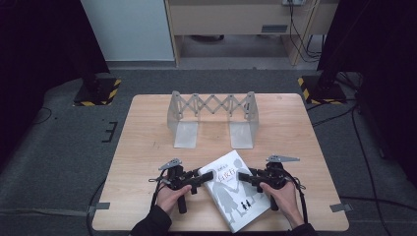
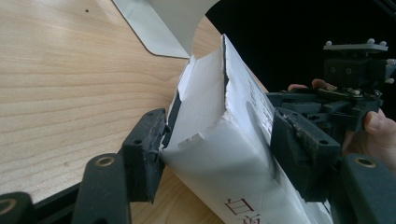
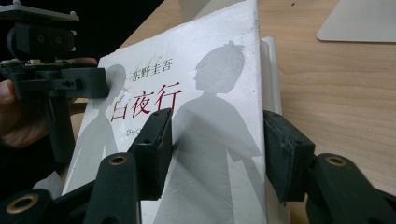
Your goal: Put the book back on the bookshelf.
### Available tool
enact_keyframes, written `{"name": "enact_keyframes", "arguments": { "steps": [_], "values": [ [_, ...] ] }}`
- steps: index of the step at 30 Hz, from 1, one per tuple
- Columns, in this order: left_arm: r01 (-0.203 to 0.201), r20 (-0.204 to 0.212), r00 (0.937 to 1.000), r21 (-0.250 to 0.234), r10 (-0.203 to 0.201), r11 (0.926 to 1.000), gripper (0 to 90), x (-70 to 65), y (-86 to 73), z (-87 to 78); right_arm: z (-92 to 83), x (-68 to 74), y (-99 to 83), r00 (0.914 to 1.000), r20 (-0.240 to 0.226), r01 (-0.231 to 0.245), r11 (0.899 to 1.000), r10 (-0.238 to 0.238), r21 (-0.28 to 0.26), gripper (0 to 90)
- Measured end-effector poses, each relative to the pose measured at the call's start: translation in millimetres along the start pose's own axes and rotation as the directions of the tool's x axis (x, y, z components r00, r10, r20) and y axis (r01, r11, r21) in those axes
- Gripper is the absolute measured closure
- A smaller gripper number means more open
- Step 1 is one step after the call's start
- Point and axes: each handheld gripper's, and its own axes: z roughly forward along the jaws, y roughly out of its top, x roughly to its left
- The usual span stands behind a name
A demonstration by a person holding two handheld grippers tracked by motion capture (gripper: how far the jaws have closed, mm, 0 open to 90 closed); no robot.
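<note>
White and thick, the book [image 1: 235,191] sits at the near edge of the wooden table [image 1: 147,147], between the two grippers, with the metal book rack [image 1: 212,118] standing well beyond it. The left gripper [image 2: 219,154] has its jaws half closed across the book's thickness, pads pressing its covers. The right gripper [image 3: 217,144] clamps the opposite edge the same way.

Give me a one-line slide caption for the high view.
Two hand-held tools, left tool and right tool, close on opposite edges of a white book on the wooden table, before an expandable metal bookend rack.
</note>
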Motion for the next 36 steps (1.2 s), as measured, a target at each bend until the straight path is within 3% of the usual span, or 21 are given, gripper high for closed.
{"name": "enact_keyframes", "arguments": {
  "steps": [9,14,16,19,28,36],
  "values": [
    [-0.022,0.016,0.9996,-0.028,0.023,0.9993,39.9,-7.4,8.9,-4.0,-2.4,2.1,3.8,0.9992,-0.018,0.033,0.996,-0.035,-0.078,48.7],
    [-0.014,0.006,0.9999,-0.037,0.014,0.9992,39.3,-7.3,8.5,-1.8,-1.7,2.6,3.8,0.9994,-0.011,0.032,0.996,-0.033,-0.082,48.7],
    [0.008,0.017,0.9998,-0.055,-0.007,0.9985,39.9,-7.4,8.5,-1.7,-2.2,2.2,4.2,0.999,-0.012,0.041,0.996,-0.042,-0.084,48.7],
    [-0.006,0.003,1.0,-0.064,0.006,0.9979,39.9,-8.9,8.1,0.5,-3.5,1.9,4.6,0.9991,-0.013,0.039,0.995,-0.041,-0.089,48.6],
    [0.008,-0.019,0.9998,-0.078,-0.01,0.9969,37.2,-8.7,6.3,6.4,-2.3,0.8,4.3,0.9995,0.0,0.031,0.996,-0.031,-0.086,48.7],
    [-0.055,-0.026,0.9983,-0.086,0.053,0.9948,38.9,-15.0,15.1,6.1,-5.0,1.3,5.4,0.9987,-0.003,0.05,0.992,-0.051,-0.112,48.7]
  ]
}}
